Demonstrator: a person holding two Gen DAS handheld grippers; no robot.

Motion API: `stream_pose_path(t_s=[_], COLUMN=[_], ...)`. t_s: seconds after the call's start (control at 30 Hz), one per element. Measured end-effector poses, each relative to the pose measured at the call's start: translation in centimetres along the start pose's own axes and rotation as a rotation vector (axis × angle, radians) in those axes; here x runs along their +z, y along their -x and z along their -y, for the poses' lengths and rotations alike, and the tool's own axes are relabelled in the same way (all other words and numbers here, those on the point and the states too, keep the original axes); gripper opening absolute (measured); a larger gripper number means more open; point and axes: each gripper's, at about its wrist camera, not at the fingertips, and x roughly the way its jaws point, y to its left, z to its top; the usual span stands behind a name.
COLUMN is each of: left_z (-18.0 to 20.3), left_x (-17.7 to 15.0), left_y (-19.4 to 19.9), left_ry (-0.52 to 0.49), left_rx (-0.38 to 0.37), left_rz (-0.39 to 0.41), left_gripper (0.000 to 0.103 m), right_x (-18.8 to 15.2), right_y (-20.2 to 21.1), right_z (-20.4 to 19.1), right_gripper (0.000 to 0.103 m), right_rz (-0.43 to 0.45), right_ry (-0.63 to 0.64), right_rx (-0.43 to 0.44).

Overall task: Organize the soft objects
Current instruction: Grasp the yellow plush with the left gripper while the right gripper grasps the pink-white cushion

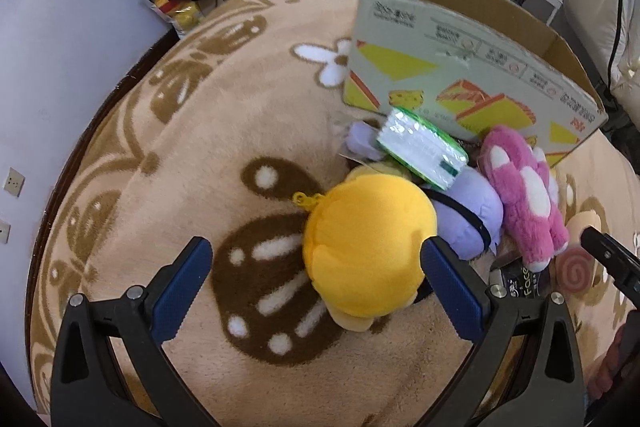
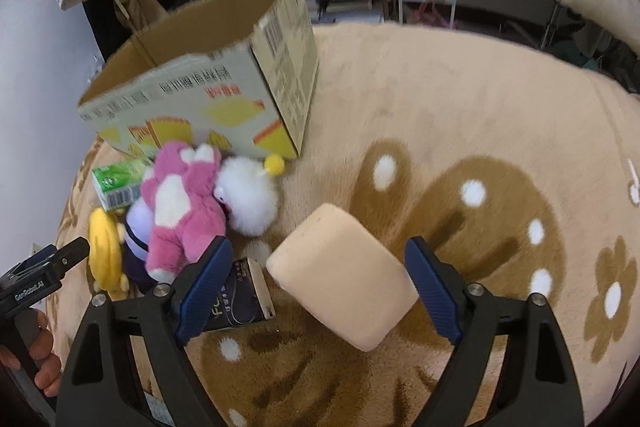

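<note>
Beige plush blanket [image 2: 460, 115] with brown butterfly print, cluttered shelves beyond. Left gripper [image 1: 316, 281]: jaws wide, right pad touching a yellow plush toy [image 1: 366, 247], left pad clear; right gripper [image 2: 318, 287]: jaws open astride a peach sponge block [image 2: 344, 277], not pressing. Farther off: lavender plush [image 1: 472, 211], pink plush [image 1: 524, 195], green tissue pack [image 1: 422, 147], white pompom [image 2: 250, 199], open cardboard box [image 2: 192, 103].

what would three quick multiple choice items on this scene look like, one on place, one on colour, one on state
1. The beige sponge block lies
A. between the right tongs
B. inside the cardboard box
C. under the pink plush

2. The round plush between the left tongs is
A. green
B. yellow
C. white

3. The box is
A. taped shut
B. open at the top
C. flattened

A: blue pads flank it, apart.
B: bright yellow.
B: bare inner walls show.
</note>
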Motion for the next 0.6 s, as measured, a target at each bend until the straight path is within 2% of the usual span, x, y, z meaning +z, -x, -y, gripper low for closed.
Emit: stream_pose_path(t_s=[0.07, 0.13, 0.23, 0.33, 0.47, 0.6], left_z=[0.6, 1.2, 1.7, 2.0, 2.2, 2.8], left_x=[-0.1, -0.1, -0.2, -0.2, -0.4, -0.7], left_y=[-0.3, -0.7, -1.4, -1.9, -2.6, -2.9], left_ry=[-0.029, -0.059, -0.084, -0.088, -0.100, -0.129], left_rx=[0.004, 0.012, 0.025, 0.031, 0.042, 0.005], left_rz=[-0.006, -0.012, -0.028, -0.038, -0.049, -0.070], left_gripper=[0.102, 0.102, 0.102, 0.102, 0.101, 0.083], right_x=[0.1, 0.2, 0.2, 0.0, 0.1, 0.2], right_y=[-0.6, -1.1, -1.4, -1.8, -1.9, -1.9], right_z=[0.2, 0.5, 1.0, 0.6, 0.6, 1.1], right_gripper=[0.081, 0.069, 0.062, 0.057, 0.054, 0.049], right_rz=[-0.021, -0.036, -0.044, -0.051, -0.058, -0.061], right_ry=[-0.011, -0.022, -0.028, -0.001, 0.001, -0.010], right_rx=[0.002, 0.002, 0.012, 0.012, 0.017, 0.033])
